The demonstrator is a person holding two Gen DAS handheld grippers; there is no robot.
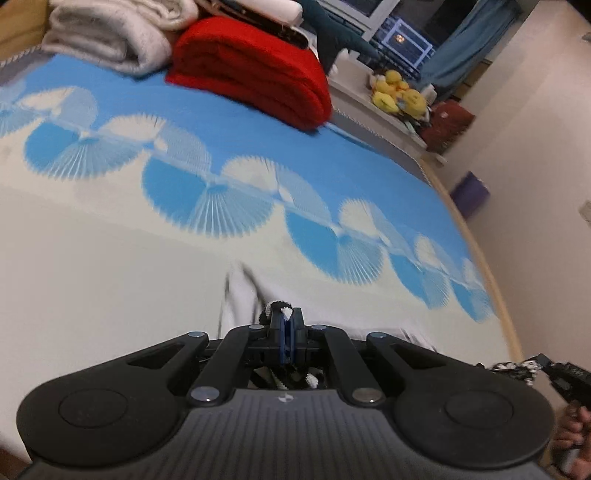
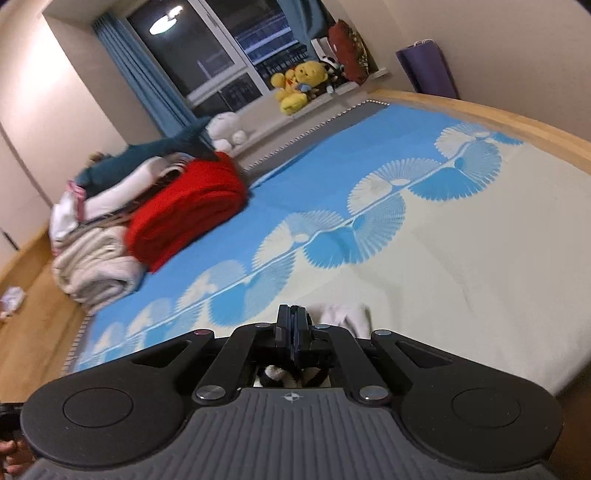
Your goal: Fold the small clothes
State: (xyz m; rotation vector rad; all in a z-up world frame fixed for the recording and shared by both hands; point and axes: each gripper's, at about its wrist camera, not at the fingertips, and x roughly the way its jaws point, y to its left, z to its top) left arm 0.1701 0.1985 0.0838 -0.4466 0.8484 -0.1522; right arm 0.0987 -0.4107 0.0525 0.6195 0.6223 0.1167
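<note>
A small white garment (image 1: pixel 242 295) with a black-and-white knitted edge hangs blurred over the cream part of the bed (image 1: pixel 110 258), pinched at two spots. The left tongs (image 1: pixel 285 314) are clenched on its trim, a tuft of which sticks up between the closed tips, with the white cloth trailing off to the left below them. The right tongs (image 2: pixel 294 314) are likewise clenched; their view shows a bit of the dark-and-white trim under the linkage and white cloth (image 2: pixel 345 317) just right of the tips. Both tools tilt downward toward the mattress. The left view alone catches the other tool at its lower right edge, gripping the speckled trim (image 1: pixel 517 367), with a hand (image 1: pixel 570 435) below it; the right view alone shows fingers (image 2: pixel 11 454) at its lower left corner. The bed cover turns bright blue farther off, with a line of fan-shaped motifs (image 1: pixel 207 192) between. At the far side sit a folded red blanket (image 1: pixel 255 70) and, touching it, a stack of white linen (image 1: pixel 110 33). Past the bed, a windowsill carries yellow plush toys (image 2: pixel 295 86), beside a dark window (image 2: pixel 207 48) with blue curtains (image 2: pixel 147 81). A purple bag (image 2: pixel 428 68) leans on the wall, and the bed frame's wooden rim (image 2: pixel 517 118) curves round the mattress.
</note>
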